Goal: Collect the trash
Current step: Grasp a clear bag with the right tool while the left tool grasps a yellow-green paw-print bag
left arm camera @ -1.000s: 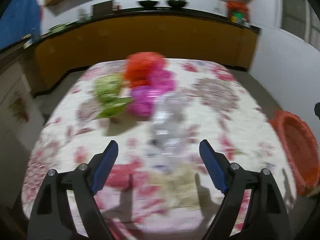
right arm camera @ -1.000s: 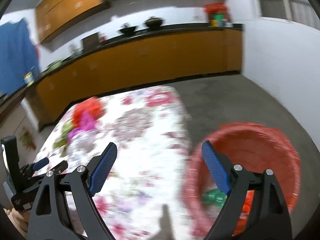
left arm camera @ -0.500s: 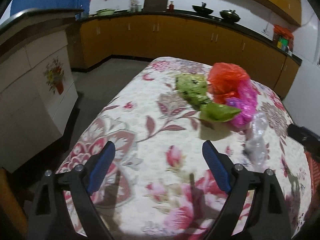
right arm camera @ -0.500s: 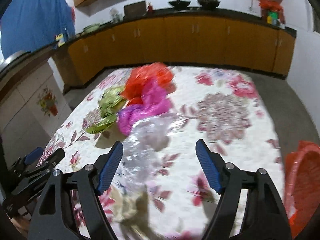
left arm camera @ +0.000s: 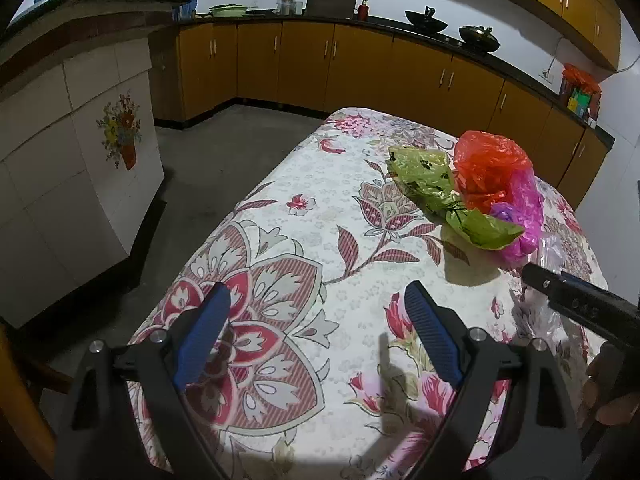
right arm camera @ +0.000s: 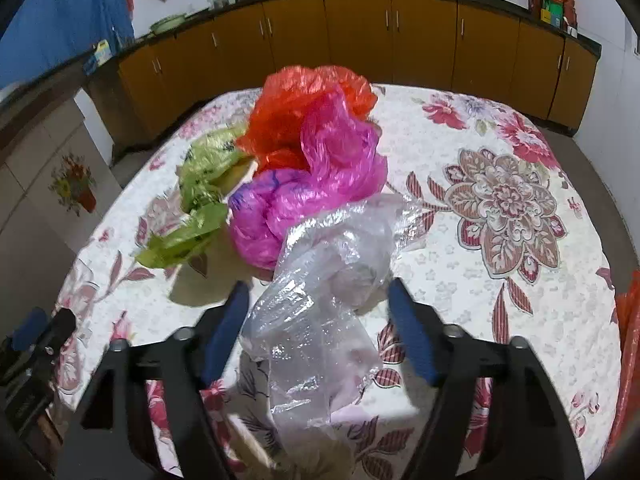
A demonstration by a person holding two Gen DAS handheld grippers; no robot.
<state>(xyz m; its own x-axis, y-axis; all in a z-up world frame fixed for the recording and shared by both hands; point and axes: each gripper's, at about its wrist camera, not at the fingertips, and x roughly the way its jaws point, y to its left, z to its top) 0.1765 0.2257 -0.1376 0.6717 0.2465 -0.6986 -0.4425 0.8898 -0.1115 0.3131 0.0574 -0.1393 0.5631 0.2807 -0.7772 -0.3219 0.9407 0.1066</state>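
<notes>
- Step in hand: right hand-held gripper was going for the crumpled clear plastic bag on the floral-cloth desk.
- Its jaws had just been closing, bag between them, pads apparently not yet pressing on it, so I judged it not pinched.
- Left hand-held gripper was spread wide over bare cloth, holding nothing.
- Orange plastic bag, pink plastic bag and green printed plastic bag lay bunched just behind the clear one.
- Next move likely: finish the squeeze, lift, carry to the orange basket at the right edge.
- No brand or writing readable.
</notes>
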